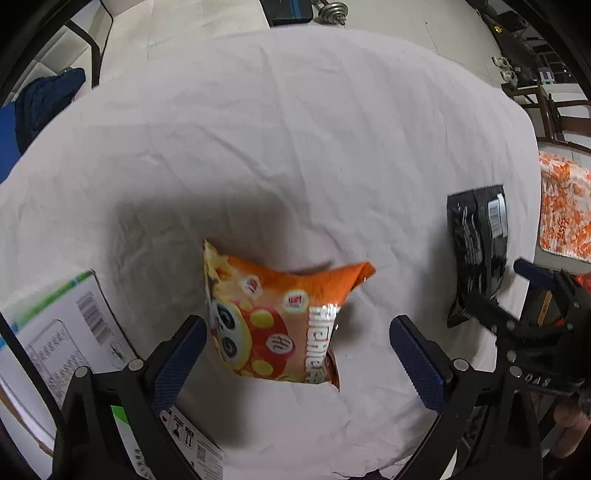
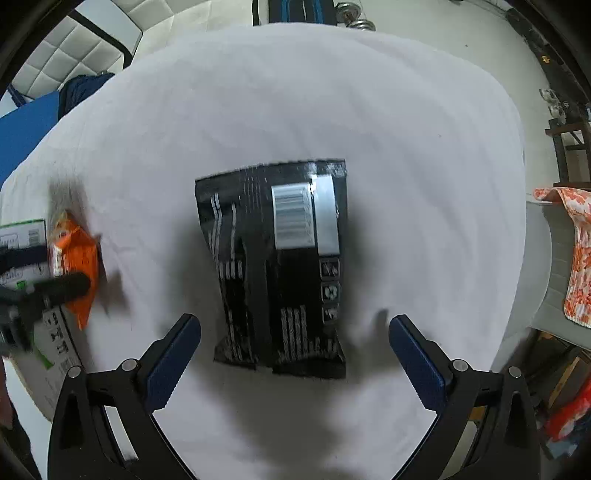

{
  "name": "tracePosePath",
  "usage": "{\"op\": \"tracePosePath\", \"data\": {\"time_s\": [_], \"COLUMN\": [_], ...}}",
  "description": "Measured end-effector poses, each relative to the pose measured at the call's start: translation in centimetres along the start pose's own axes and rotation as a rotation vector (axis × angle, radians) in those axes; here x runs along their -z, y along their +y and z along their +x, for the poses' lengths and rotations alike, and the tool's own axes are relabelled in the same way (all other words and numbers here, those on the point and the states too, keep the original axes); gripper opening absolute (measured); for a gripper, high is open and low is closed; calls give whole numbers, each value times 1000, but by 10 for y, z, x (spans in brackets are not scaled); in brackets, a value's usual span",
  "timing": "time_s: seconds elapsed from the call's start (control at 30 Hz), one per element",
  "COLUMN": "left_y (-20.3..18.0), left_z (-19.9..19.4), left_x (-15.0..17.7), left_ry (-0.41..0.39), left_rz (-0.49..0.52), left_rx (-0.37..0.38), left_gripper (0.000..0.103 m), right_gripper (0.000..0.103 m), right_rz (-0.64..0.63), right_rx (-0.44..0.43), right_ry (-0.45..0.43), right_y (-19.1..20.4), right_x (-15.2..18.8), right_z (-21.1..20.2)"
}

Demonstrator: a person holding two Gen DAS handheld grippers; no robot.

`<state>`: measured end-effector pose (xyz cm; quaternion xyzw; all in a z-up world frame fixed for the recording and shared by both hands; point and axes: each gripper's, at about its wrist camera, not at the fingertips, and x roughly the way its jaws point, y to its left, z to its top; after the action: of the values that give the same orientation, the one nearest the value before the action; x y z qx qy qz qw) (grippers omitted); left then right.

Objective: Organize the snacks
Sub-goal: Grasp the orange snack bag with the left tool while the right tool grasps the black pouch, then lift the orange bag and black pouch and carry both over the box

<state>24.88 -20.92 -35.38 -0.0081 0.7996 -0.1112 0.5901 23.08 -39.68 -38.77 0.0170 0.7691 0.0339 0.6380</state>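
Observation:
An orange snack bag (image 1: 273, 321) lies on the white cloth (image 1: 295, 129), front face up. My left gripper (image 1: 298, 321) hovers over it, open, one finger on each side and neither pad pressing it. A black snack bag (image 2: 280, 266) lies back side up, its barcode showing. My right gripper (image 2: 294, 321) stands open above its lower end, the fingers well clear of its sides. The black bag (image 1: 476, 251) also shows at the right of the left wrist view, with a finger (image 1: 491, 314) of the right gripper over it. The orange bag (image 2: 74, 258) shows far left in the right wrist view.
A white printed box (image 1: 62, 332) lies at the cloth's left edge, next to the orange bag. Blue fabric (image 1: 44, 103) sits beyond the far left edge. An orange patterned cloth (image 2: 576, 258) hangs to the right. A dumbbell (image 1: 332, 13) lies on the floor beyond the table.

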Motion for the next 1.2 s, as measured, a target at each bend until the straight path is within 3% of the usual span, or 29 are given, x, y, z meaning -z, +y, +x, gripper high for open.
{"op": "tracePosePath", "data": {"time_s": [0.1,0.13,0.17,0.2,0.23,0.33,0.47,0.67,0.8,0.9,1.2], "left_y": [2,0,7,10,15,23,30,12,3,2,-13], "left_z": [12,15,20,23,28,25,23,15,9,2,-31], "left_x": [5,7,9,11,13,20,33,60,76,91,136], "left_ry": [0,-7,-22,-33,-39,-93,-140,-203,-236,-268,-375], "left_rz": [-4,-10,-25,-38,-49,-77,-96,-83,-87,-83,-42], "left_rx": [-5,-5,-8,-9,-10,-18,-17,-68,-64,-63,-77], "left_gripper": [101,97,93,84,79,66,59,56,56,56,55], "right_gripper": [103,102,96,89,82,75,60,56,55,55,54], "right_rz": [12,16,26,40,46,69,89,151,168,171,161], "right_rx": [5,9,17,24,33,59,92,79,61,45,14], "right_ry": [-17,-20,-19,-11,-6,-27,-49,-54,-67,-84,-157], "right_y": [4,7,10,10,12,13,21,25,28,10,13], "right_x": [-8,-13,-15,-16,-33,-34,-19,-11,0,0,43], "right_z": [2,4,6,9,15,15,13,7,3,-3,-30]}}
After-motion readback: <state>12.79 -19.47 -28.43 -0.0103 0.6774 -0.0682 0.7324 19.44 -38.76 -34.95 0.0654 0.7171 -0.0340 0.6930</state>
